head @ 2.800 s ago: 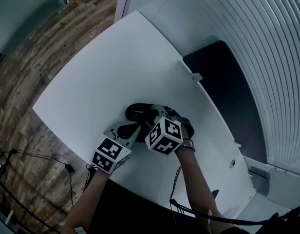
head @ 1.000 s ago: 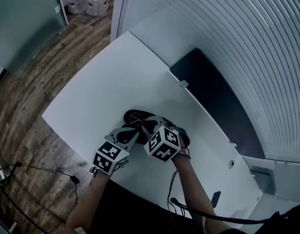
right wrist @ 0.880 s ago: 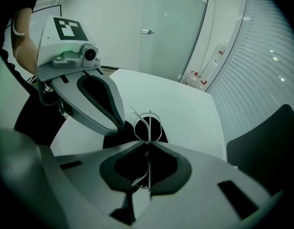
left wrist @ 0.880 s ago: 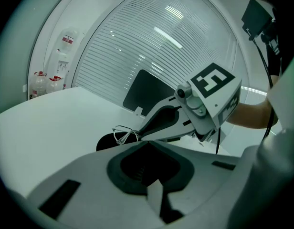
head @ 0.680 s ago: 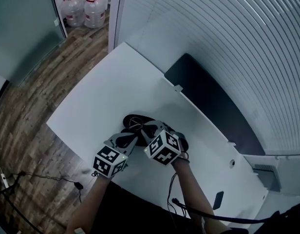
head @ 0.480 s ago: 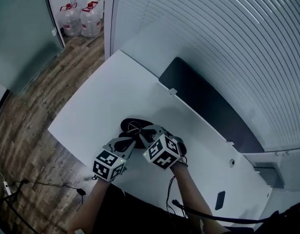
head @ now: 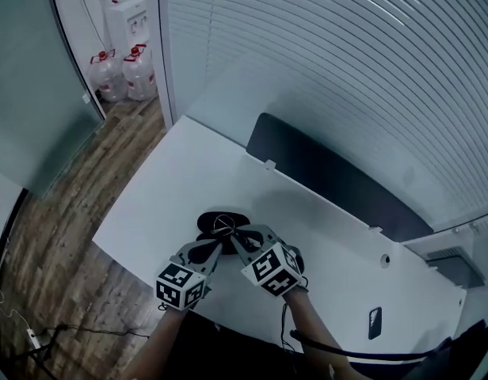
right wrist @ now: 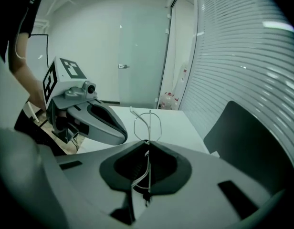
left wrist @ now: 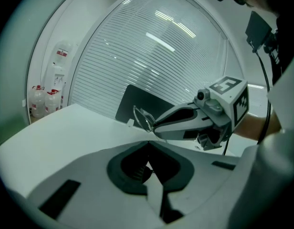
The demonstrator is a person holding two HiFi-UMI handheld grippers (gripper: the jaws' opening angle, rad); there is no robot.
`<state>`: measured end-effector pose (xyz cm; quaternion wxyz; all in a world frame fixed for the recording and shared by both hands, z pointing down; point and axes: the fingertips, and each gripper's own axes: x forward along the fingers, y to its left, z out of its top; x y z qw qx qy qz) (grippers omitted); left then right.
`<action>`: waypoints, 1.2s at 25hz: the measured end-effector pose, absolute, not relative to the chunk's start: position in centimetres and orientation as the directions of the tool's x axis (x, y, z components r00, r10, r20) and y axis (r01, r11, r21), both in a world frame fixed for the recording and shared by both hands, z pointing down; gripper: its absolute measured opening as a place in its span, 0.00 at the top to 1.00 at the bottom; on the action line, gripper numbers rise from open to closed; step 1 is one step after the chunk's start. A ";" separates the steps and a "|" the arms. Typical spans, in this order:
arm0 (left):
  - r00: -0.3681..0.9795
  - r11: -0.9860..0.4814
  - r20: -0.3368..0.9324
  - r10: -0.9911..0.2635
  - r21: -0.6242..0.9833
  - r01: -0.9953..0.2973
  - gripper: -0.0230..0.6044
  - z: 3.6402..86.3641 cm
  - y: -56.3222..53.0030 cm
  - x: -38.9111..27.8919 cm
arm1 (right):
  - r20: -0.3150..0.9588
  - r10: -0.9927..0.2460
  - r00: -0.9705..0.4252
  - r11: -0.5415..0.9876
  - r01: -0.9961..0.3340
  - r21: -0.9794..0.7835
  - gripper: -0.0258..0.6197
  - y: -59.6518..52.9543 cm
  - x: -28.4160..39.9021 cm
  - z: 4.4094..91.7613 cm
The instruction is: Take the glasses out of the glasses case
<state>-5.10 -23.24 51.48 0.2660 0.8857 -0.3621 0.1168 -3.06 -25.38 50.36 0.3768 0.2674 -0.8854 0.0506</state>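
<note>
R claw [right wrist: 148, 141]: pinching glasses [right wrist: 148, 123], lens past tips.
L claw [left wrist: 148, 142]: jaws together.
Case [head: 216, 222]: head view only, by both tips.

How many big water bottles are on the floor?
2. One water bottle stands on the wooden floor by the wall; the second bottle is right beside it, under the white dispenser. More may be hidden out of view.

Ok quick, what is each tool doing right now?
Left tool: closed, nothing seen in it.
Right tool: closed on the glasses.
</note>
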 end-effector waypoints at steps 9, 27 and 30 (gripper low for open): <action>0.743 -0.626 0.337 -0.577 0.402 -0.668 0.95 49.6 -22.6 -4.0 | 0.567 -0.535 -0.627 0.770 -0.637 0.022 0.90 -23.7 -1.6 47.4; 0.749 -0.651 0.231 -0.621 0.380 -0.657 0.95 46.3 -21.4 -4.4 | 0.393 -0.650 -0.651 0.664 -0.738 -0.123 0.90 -21.6 -1.0 45.2; 0.745 -0.652 0.235 -0.624 0.370 -0.662 0.95 46.2 -20.4 -4.2 | 0.376 -0.657 -0.654 0.660 -0.740 -0.133 0.90 -20.5 -0.8 45.0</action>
